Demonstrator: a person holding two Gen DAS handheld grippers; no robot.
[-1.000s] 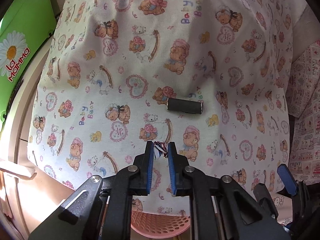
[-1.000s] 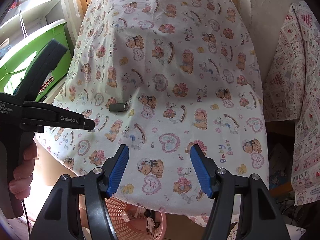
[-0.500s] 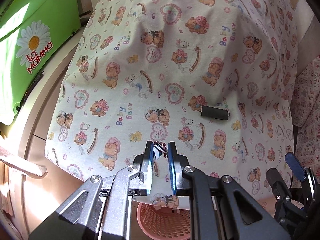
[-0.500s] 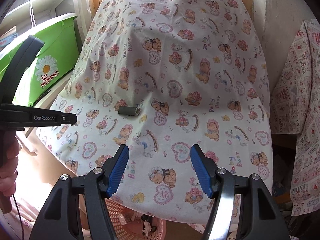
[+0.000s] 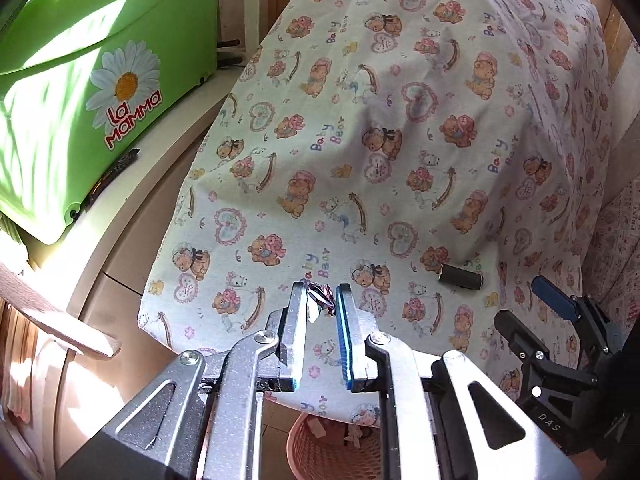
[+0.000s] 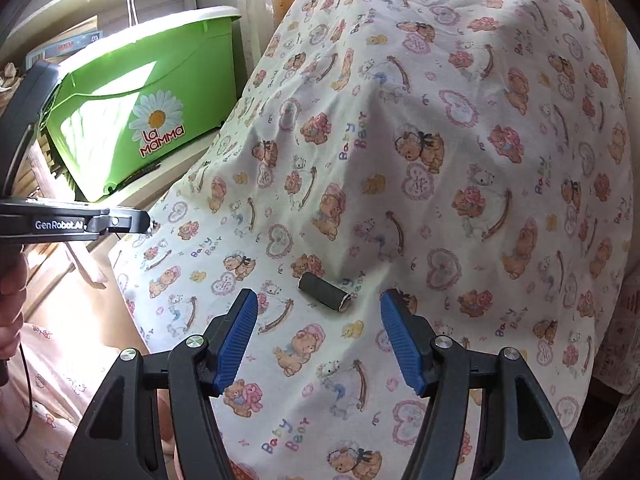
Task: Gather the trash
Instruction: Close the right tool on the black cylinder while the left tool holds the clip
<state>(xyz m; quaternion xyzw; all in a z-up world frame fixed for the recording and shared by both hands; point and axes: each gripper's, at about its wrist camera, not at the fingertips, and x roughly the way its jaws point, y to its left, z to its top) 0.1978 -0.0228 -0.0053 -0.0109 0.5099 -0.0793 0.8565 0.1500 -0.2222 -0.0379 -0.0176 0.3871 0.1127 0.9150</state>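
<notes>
1. Left wrist view: the left tongs [image 5: 322, 300] pinch a small crumpled wrapper [image 5: 318, 300] at their tips, held above the pink basket [image 5: 320, 446] below the cloth's edge, apparently so it can drop in.
2. Right wrist view: the right tongs [image 6: 314, 334] are spread wide and empty, aimed at the dark cardboard tube [image 6: 325, 292], probably the next pickup.
3. That tube lies on the bear-print cloth [image 6: 460, 168] draping the counter; a green tub [image 6: 140, 120] sits to the left.
</notes>
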